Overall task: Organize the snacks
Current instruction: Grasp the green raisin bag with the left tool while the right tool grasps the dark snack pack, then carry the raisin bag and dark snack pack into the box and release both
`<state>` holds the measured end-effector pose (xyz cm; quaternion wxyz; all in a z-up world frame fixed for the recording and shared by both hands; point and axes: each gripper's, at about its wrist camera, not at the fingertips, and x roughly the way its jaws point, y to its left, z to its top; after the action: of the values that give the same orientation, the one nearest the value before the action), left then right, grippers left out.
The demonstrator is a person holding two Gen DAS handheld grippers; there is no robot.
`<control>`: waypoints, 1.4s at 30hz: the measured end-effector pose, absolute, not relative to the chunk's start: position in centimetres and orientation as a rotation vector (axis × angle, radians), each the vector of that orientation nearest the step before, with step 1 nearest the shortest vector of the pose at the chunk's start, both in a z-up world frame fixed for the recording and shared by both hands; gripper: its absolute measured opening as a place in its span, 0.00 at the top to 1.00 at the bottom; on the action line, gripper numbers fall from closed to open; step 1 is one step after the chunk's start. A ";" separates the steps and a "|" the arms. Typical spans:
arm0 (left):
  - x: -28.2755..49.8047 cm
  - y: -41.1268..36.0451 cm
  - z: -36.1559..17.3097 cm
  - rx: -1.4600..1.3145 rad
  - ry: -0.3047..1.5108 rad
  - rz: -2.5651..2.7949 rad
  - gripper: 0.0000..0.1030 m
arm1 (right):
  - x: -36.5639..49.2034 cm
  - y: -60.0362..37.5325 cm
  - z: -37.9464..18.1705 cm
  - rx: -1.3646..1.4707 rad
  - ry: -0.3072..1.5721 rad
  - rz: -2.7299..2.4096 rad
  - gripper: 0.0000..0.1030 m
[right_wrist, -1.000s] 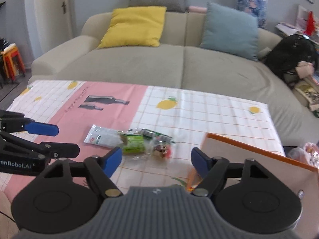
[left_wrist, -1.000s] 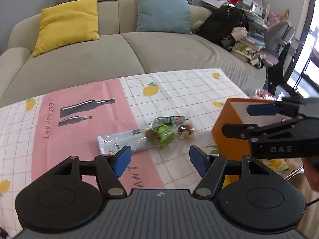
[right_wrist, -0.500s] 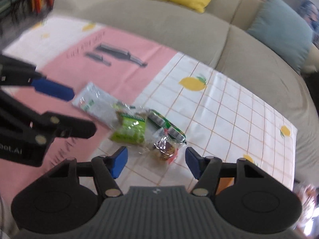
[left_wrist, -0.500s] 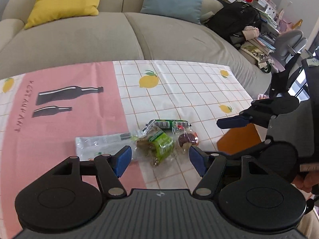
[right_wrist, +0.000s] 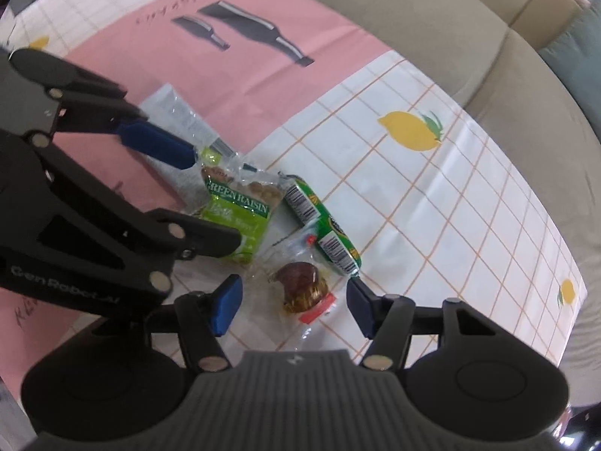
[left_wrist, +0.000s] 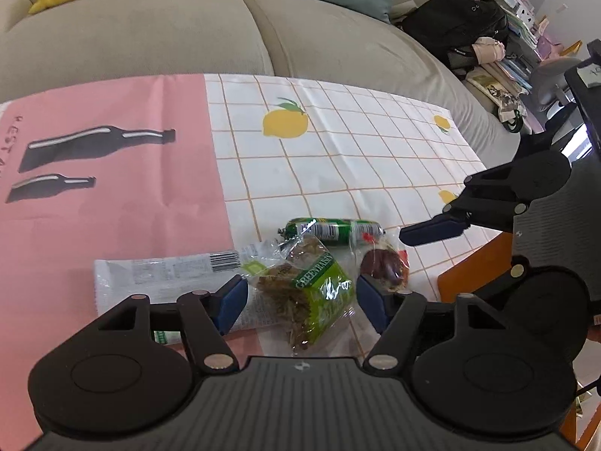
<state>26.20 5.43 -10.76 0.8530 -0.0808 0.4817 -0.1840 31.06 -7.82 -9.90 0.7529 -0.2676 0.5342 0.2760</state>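
Both my grippers are unclenched, jaws just narrowing: left gripper [left_wrist: 300, 297] straddles the green raisin bag [left_wrist: 319, 289], right gripper [right_wrist: 289, 304] straddles the brown candy [right_wrist: 300, 285]. Sausage stick [right_wrist: 323, 229] lies at 1 o'clock from the candy.

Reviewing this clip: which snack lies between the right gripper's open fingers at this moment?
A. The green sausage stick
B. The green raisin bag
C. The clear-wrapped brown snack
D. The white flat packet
C: in the right wrist view the clear-wrapped brown snack lies between the fingers of the right gripper, whose pads do not touch it, while the green raisin bag sits under the left gripper.
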 end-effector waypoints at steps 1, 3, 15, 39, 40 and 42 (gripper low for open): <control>26.3 5.4 -10.9 -0.175 1.017 -0.389 0.30 | 31.1 -7.7 -10.0 -0.595 1.167 0.605 0.44; 26.4 5.2 -11.2 -0.174 1.029 -0.395 0.36 | 31.2 -7.7 -10.3 -0.607 1.170 0.610 0.48; 26.0 4.4 -12.0 -0.247 1.058 -0.358 0.69 | 31.2 -7.3 -11.2 -0.652 1.161 0.581 0.62; 16.2 8.6 -4.1 -0.366 0.911 -0.219 0.78 | 22.2 -8.2 -5.3 -0.229 1.036 0.508 0.73; 15.7 8.6 -3.6 -0.365 0.903 -0.217 0.78 | 21.5 -8.4 -4.9 -0.202 1.024 0.500 0.73; 14.5 8.7 -2.7 -0.365 0.884 -0.222 0.78 | 20.0 -9.0 -3.8 -0.140 0.991 0.490 0.73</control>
<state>14.51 8.75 -2.68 0.8819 -0.1750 0.4246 -0.1064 20.01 -8.95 -3.81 0.8486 -0.0663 0.4704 0.2326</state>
